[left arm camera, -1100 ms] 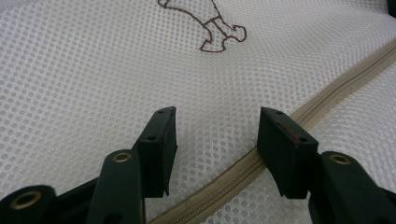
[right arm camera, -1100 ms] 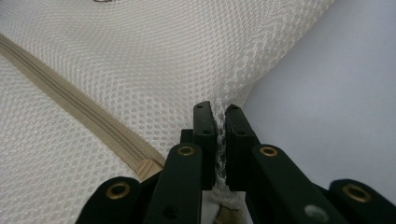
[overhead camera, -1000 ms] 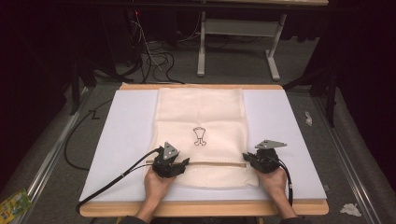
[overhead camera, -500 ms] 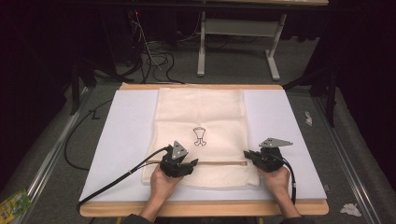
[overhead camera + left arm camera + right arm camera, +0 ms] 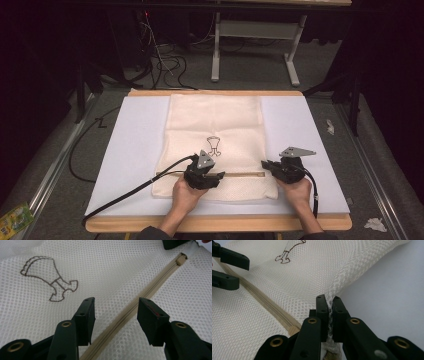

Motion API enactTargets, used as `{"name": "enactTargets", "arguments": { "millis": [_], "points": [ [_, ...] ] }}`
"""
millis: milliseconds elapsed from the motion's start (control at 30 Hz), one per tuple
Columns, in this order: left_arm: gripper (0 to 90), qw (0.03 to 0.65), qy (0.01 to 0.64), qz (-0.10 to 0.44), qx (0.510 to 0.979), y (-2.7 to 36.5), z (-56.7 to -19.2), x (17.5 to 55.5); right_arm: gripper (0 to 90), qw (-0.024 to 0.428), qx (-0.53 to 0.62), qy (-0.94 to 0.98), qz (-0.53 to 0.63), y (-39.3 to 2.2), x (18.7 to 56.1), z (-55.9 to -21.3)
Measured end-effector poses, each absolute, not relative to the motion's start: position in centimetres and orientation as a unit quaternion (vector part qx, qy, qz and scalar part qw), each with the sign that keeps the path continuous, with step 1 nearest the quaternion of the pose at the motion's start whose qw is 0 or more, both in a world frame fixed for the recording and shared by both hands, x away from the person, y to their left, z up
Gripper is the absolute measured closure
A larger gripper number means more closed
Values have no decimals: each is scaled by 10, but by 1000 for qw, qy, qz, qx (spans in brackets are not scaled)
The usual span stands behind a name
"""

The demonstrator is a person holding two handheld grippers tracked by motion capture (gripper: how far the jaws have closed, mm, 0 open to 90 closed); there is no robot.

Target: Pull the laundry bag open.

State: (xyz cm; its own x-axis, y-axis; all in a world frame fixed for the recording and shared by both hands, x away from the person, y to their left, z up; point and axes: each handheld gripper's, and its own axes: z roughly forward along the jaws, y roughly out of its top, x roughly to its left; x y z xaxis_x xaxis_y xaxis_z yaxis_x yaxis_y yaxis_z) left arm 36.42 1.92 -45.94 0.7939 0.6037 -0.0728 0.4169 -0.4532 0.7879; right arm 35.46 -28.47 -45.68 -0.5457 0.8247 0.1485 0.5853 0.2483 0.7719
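A cream mesh bag (image 5: 215,125) with a dark outline emblem (image 5: 213,145) lies flat on the white mat (image 5: 135,145). A tan zipper (image 5: 240,175) runs across its near end. My left gripper (image 5: 220,176) hovers low over the zipper with its jaws open. In the left gripper view the zipper (image 5: 150,293) passes between the open left gripper (image 5: 115,312), untouched, and its end stop (image 5: 180,260) is at the top right. My right gripper (image 5: 265,164) is shut on the bag's right edge. The right gripper (image 5: 329,302) pinches a fold of mesh (image 5: 312,272) by the zipper's end.
The mat covers a wooden table (image 5: 215,223). A black cable (image 5: 125,195) trails from the left gripper off the front left corner. Beyond the far edge are a white table frame (image 5: 250,45) and floor cables (image 5: 165,65). Paper scraps (image 5: 375,224) lie on the floor at right.
My left gripper has slid to the right along the zipper, toward the right gripper. The right gripper has kept still, gripping the bag's edge.
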Motion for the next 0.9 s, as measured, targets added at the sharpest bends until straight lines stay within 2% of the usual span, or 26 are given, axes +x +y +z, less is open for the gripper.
{"name": "enactTargets", "arguments": {
  "millis": [333, 400, 900],
  "points": [
    [491, 432, 310, 98, 842, 15, -460, 366, 879, 141, 456, 775, 414, -285, 355, -457],
    [494, 418, 289, 120, 853, 6, -457, 361, 879, 146, 451, 777, 415, -285, 355, -455],
    [556, 428, 253, 92, 863, -27, -451, 355, 880, 146, 448, 775, 421, -285, 355, -449]
  ]
}}
